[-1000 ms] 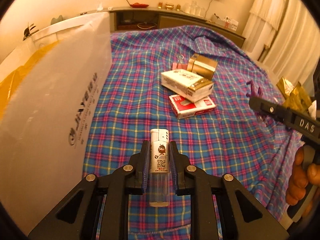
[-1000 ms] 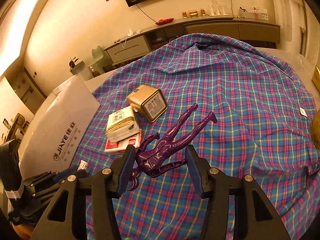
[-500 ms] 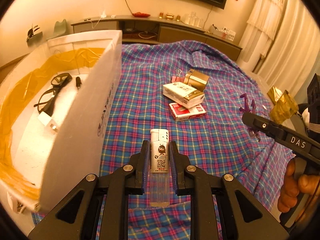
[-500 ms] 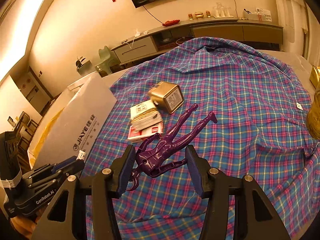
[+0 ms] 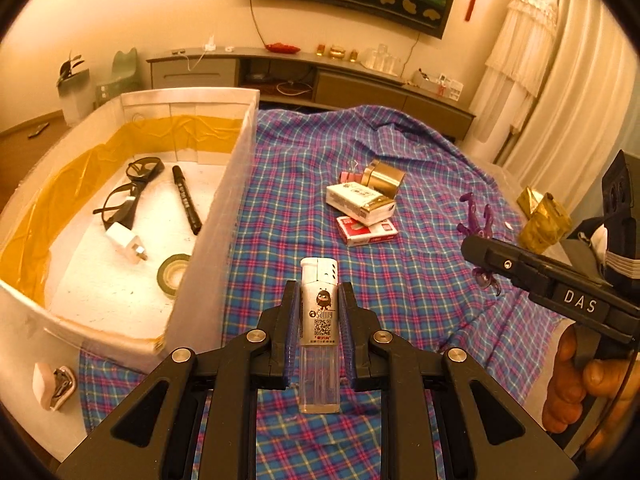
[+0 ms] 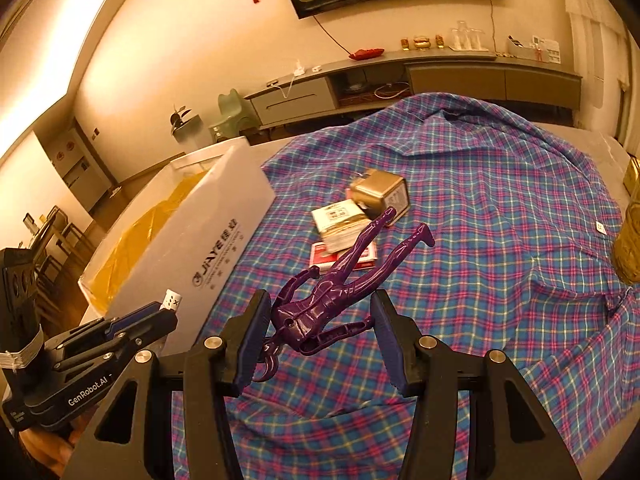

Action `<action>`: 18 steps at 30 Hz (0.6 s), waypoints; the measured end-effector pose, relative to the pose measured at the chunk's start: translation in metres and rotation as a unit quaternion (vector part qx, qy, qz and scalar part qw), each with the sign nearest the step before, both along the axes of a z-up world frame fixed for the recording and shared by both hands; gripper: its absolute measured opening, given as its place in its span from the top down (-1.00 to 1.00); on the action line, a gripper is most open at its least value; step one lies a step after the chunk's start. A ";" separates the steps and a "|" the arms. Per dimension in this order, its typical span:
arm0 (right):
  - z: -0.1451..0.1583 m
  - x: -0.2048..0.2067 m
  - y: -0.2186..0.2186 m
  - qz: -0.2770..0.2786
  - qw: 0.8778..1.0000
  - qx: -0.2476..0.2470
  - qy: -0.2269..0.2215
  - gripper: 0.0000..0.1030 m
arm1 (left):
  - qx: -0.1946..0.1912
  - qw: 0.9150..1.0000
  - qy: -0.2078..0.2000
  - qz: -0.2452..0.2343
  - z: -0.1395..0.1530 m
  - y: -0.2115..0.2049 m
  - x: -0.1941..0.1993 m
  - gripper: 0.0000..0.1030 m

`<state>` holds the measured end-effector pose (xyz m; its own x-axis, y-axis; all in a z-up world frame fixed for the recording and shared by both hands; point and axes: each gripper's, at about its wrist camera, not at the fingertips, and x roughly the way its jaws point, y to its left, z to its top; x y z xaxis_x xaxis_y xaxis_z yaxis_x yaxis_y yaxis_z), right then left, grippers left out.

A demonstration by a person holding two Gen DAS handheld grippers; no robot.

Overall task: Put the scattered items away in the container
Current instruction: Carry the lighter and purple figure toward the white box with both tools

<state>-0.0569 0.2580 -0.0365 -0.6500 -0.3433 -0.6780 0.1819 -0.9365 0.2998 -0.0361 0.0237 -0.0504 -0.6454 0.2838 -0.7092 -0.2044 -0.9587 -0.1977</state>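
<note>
My left gripper (image 5: 319, 304) is shut on a white lighter (image 5: 319, 312) and holds it above the plaid cloth, just right of the white box (image 5: 224, 208). The box holds glasses (image 5: 128, 192), a black marker (image 5: 186, 204), a white plug (image 5: 124, 242) and a tape roll (image 5: 172, 276). My right gripper (image 6: 320, 316) is shut on a purple toy figure (image 6: 340, 284), held above the cloth; the figure also shows in the left wrist view (image 5: 478, 226). A white carton (image 5: 360, 204), a red pack (image 5: 366, 232), a gold box (image 5: 382, 178) and a pink binder clip (image 5: 349, 174) lie on the cloth.
The plaid cloth (image 5: 400, 280) covers the table. Gold packets (image 5: 542, 220) stand at its right edge. A small clip (image 5: 52, 384) hangs on the box's near outer wall. A low cabinet (image 5: 304, 80) runs along the back wall.
My left gripper has risen with the lighter, so the inside of the box is now in view. My right gripper has risen a little with the figure.
</note>
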 end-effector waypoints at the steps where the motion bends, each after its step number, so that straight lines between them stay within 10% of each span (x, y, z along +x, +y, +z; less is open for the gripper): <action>1: 0.002 0.002 -0.003 0.003 1.000 0.001 0.001 -0.03 | 0.002 1.000 0.002 0.000 0.002 -0.002 0.003 0.63; 18: 0.038 0.038 -0.052 0.059 0.998 0.002 0.033 -0.03 | 0.029 0.999 0.031 0.008 0.030 -0.028 0.032 0.63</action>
